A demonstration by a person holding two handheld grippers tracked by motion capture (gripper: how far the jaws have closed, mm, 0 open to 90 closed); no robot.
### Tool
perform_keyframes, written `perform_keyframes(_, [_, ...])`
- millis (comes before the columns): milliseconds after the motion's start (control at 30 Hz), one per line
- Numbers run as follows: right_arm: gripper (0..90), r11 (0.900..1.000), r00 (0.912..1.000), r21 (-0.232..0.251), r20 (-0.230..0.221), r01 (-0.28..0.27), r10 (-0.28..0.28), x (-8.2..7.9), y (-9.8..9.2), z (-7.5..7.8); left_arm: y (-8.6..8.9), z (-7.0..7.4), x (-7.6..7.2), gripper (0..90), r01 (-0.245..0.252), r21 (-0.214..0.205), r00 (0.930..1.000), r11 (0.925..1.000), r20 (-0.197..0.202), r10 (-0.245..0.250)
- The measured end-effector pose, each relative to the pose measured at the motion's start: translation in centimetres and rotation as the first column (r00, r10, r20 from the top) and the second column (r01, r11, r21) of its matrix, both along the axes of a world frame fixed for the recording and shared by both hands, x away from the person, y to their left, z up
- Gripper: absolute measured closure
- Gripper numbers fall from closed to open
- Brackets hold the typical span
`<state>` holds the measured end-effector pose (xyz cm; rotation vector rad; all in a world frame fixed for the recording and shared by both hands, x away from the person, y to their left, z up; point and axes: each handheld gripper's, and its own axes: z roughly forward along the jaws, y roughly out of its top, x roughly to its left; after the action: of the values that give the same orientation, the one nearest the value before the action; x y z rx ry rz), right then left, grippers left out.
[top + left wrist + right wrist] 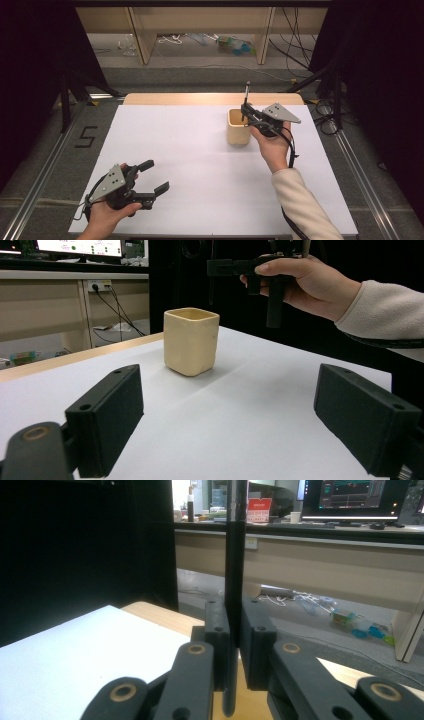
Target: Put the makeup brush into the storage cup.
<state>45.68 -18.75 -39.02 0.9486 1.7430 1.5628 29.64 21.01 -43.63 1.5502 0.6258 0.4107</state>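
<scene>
Two claws work over a white worktop. The right claw [246, 111] clamps a thin dark pen [246, 97] upright above a cream cup [238, 127] near the far edge, seemingly ready to drop it in. The left claw [154, 176] rests open and empty at the near left corner.

The white-covered table [200, 190] carries one square cream cup [238, 128] near its far edge. One thin dark pen [246, 97] stands upright above the cup. Two black grippers are present: the left gripper [156, 176] and the right gripper [246, 110].
</scene>
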Motion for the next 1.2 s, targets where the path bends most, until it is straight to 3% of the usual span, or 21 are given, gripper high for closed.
perform_keyframes(1200, [84.1,0.9996,0.9996,-0.016,-0.008,0.025,-0.025,1.4,0.1,0.1,0.0,0.0,0.0,12.4,0.003,0.003,1.0000,1.0000,0.002,-0.003])
